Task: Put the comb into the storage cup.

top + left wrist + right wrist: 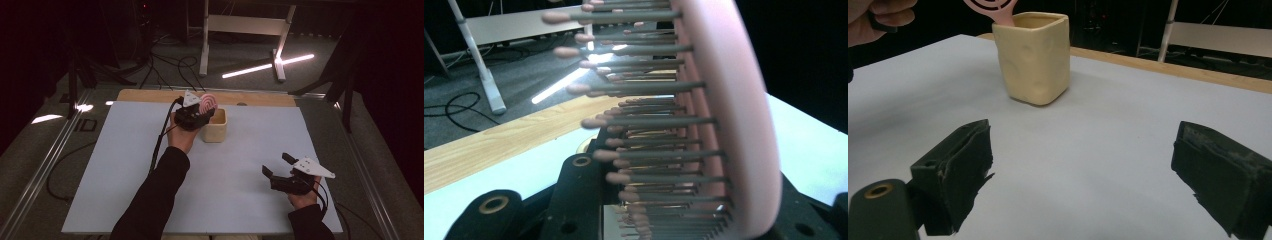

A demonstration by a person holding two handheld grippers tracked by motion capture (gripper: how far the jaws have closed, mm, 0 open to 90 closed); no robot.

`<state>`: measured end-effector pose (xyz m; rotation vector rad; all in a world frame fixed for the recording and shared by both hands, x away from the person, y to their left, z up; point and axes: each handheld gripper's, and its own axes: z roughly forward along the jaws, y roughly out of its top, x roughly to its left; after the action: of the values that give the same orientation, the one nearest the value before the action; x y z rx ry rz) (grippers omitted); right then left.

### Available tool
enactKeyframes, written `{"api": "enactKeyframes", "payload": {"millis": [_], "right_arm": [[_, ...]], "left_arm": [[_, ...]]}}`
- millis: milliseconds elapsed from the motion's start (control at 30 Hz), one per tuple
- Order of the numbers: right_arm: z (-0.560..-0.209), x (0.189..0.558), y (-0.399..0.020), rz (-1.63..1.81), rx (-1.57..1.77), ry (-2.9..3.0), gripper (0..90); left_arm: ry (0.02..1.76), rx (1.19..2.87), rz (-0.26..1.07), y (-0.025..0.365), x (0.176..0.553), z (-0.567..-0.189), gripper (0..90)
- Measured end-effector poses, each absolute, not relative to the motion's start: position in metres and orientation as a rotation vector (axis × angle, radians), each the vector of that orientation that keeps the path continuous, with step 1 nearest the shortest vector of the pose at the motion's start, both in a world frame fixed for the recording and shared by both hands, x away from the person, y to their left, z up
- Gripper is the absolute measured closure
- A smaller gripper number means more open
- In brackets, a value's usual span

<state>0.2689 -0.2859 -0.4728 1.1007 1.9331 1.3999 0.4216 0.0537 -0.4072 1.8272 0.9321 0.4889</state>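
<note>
Pink hairbrush (208,103) poised at the cream cup (216,127), about to go in.
High view: left gripper (200,116) clamps the brush over the cup's rim; left gripper view: bristles close up; right gripper view: right gripper (1083,175) gapes, empty; next, lower and release.

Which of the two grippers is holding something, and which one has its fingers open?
The left gripper, near the cream cup, is shut on the pink hairbrush. The right gripper, at the near right of the table, holds nothing; its fingers stand wide apart.
</note>
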Motion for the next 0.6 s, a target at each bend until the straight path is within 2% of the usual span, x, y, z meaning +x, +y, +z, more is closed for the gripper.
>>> {"api": "enactKeyframes", "payload": {"millis": [600], "right_arm": [[-0.4732,0.2699,-0.2863,1.399,1.099,1.933,9.2]], "left_arm": [[0.94,1.831,0.481,0.0524,0.4236,-0.411,63.2]]}}
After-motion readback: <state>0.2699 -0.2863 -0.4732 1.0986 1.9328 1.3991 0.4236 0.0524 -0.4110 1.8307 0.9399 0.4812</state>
